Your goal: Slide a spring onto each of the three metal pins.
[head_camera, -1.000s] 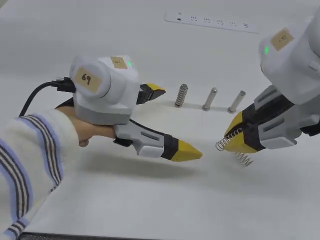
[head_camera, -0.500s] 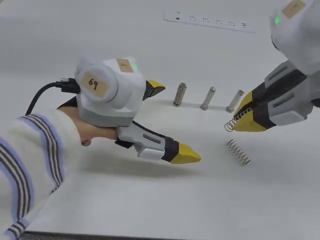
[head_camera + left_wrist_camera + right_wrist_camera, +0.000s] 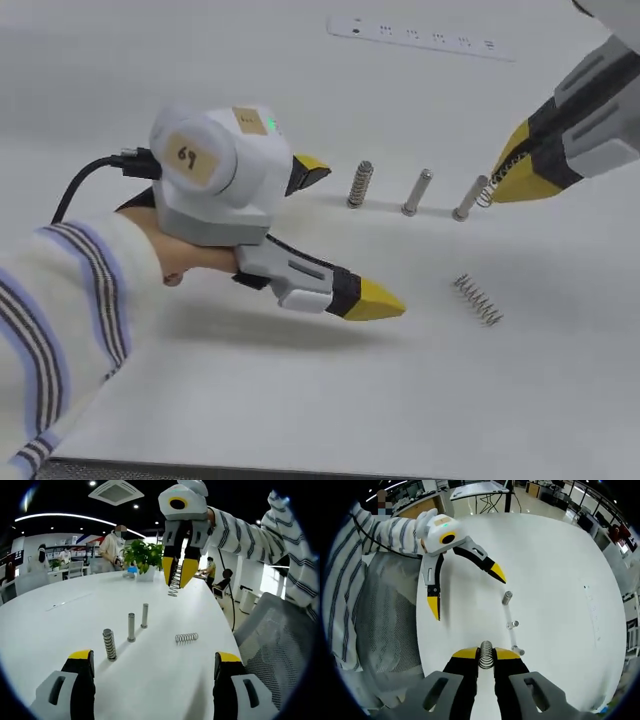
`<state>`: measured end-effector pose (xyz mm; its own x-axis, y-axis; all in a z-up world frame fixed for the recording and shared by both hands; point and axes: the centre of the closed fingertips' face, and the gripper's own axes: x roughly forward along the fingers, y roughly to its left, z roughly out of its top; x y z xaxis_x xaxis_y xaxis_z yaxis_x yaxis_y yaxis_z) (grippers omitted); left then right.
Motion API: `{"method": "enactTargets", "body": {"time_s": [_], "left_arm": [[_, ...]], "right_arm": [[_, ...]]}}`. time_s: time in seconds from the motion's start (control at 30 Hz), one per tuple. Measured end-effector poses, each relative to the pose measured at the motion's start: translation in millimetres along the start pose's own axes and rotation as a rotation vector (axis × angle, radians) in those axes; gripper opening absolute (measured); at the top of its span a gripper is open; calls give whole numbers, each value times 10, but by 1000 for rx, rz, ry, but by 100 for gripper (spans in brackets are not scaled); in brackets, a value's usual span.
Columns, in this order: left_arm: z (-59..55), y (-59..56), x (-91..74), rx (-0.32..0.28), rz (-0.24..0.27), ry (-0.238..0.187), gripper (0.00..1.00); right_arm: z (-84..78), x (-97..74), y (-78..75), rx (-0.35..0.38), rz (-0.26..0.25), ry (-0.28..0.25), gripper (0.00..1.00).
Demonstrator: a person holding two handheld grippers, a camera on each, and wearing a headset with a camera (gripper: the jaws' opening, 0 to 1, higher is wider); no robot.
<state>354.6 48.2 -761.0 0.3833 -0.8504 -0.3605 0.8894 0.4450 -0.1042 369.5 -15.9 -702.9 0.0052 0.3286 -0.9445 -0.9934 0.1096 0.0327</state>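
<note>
Right gripper (image 3: 508, 180) clamped on a spring (image 3: 486, 661), just beside the end pin (image 3: 470, 200). Left gripper (image 3: 357, 236) jaws wide apart. Loose spring (image 3: 477, 299) lies on table (image 3: 300, 400).

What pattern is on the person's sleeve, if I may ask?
The sleeve is cream with dark and pale blue stripes, and it shows best in the head view.

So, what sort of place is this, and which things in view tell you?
Most likely an open-plan office or lab workroom: a long white table with a potted plant on it, a mesh office chair beside it, and a ceiling vent with strip lights overhead.
</note>
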Motion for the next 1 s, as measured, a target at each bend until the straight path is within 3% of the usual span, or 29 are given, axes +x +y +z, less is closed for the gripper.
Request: {"method": "enactTargets", "body": {"time_s": [0.27, 0.4, 1.0], "left_arm": [[27, -12, 35, -17, -4, -5, 98], [39, -12, 38, -50, -5, -15, 98], [-14, 71, 5, -49, 17, 9, 98]], "right_arm": [[63, -76, -211, -38, -15, 32, 8], [114, -61, -244, -75, 2, 41, 8], [206, 90, -469, -147, 18, 93, 8]]}}
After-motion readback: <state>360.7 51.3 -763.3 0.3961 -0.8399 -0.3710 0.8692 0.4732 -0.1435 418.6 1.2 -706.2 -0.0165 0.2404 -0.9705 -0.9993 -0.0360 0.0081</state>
